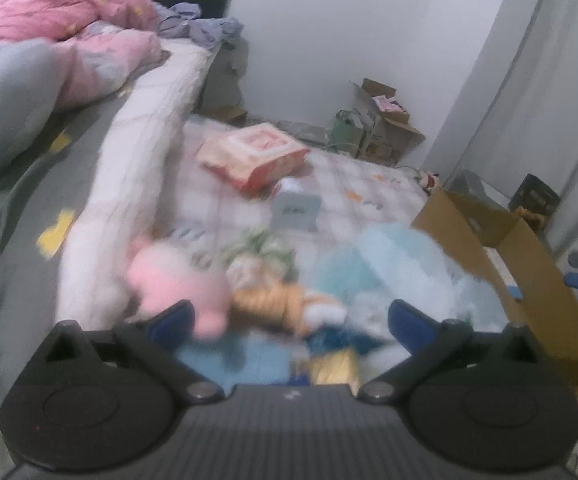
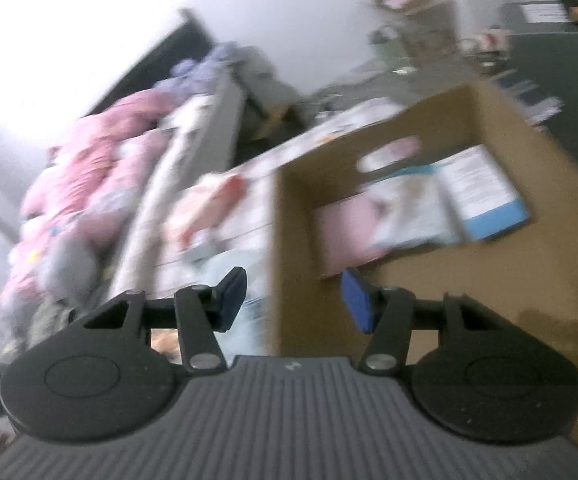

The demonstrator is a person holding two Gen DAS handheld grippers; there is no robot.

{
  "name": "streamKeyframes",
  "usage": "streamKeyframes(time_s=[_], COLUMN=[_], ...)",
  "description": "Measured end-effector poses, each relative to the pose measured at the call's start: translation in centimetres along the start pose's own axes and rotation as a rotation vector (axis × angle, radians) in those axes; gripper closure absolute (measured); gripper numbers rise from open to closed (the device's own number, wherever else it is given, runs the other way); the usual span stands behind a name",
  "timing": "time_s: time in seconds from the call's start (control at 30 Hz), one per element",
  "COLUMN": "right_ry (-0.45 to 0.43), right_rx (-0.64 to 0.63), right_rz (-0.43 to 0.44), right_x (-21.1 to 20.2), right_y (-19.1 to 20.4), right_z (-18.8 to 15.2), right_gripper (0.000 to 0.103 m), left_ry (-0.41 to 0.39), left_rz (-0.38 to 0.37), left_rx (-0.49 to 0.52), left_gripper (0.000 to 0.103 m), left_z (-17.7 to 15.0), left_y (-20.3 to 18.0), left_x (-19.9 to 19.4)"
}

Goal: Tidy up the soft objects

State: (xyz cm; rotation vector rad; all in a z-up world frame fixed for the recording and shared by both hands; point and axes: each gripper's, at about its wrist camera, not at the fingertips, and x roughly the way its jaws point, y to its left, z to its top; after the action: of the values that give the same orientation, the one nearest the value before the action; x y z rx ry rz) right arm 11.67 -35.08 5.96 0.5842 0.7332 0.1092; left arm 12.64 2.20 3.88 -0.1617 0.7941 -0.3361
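- Pink toy (image 1: 177, 280): soft plush, matt.
- Box (image 2: 409, 288): brown cardboard, matt, smooth.
- Quilt (image 1: 69, 32): pink cloth, rumpled.
- Left gripper (image 1: 289, 320): matt black plastic, ribbed body, blue pads.
- Pack (image 1: 255, 156): glossy plastic wrap.

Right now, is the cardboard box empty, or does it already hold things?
Not empty. The right wrist view looks into the open cardboard box: a pink item and a blue-edged printed pack lie inside.

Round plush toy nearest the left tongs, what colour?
Pink. The round plush toy shows best in the left wrist view, though blurred.
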Motion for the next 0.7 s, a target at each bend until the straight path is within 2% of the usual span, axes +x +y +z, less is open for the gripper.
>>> streamKeyframes(time_s=[0.1, 0.27, 0.37, 0.43, 0.47, 0.6, 0.7], right_ry=[0.035, 0.172, 0.275, 0.352, 0.379, 0.414, 0.427], right_rx=[-0.026, -0.015, 0.054, 0.136, 0.174, 0.274, 0.322], right_rz=[0.092, 0.245, 0.298, 0.313, 0.318, 0.324, 0.32], right_x=[0.7, 4.6, 8.1, 10.4, 11.3, 12.5, 13.2], right_y=[3.7, 9.3, 11.2, 11.3, 11.1, 10.9, 10.9], right_z=[-2.1, -6.7, -10.4, -13.2, -14.2, -17.8, -19.6], right_gripper=[0.05, 0.05, 0.05, 0.05, 0.05, 0.05, 0.05], left_ry=[-0.003, -0.015, -0.002, 0.019, 0.03, 0.075, 0.106], left_rz=[0.006, 0.022, 0.012, 0.019, 0.03, 0.085, 0.09], left_rx=[0.023, 0.052, 0.029, 0.023, 0.029, 0.045, 0.034], left_gripper=[0.0, 0.005, 0.015, 0.033, 0.036, 0.055, 0.062], left_z=[-2.4, -5.3, -6.0, -6.1, -6.2, -5.6, -4.8], left_y=[0.8, 2.0, 3.2, 3.9, 4.1, 4.9, 5.4], left_x=[-1.7, -3.4, -3.2, -2.5, -2.1, -0.3, 1.4])
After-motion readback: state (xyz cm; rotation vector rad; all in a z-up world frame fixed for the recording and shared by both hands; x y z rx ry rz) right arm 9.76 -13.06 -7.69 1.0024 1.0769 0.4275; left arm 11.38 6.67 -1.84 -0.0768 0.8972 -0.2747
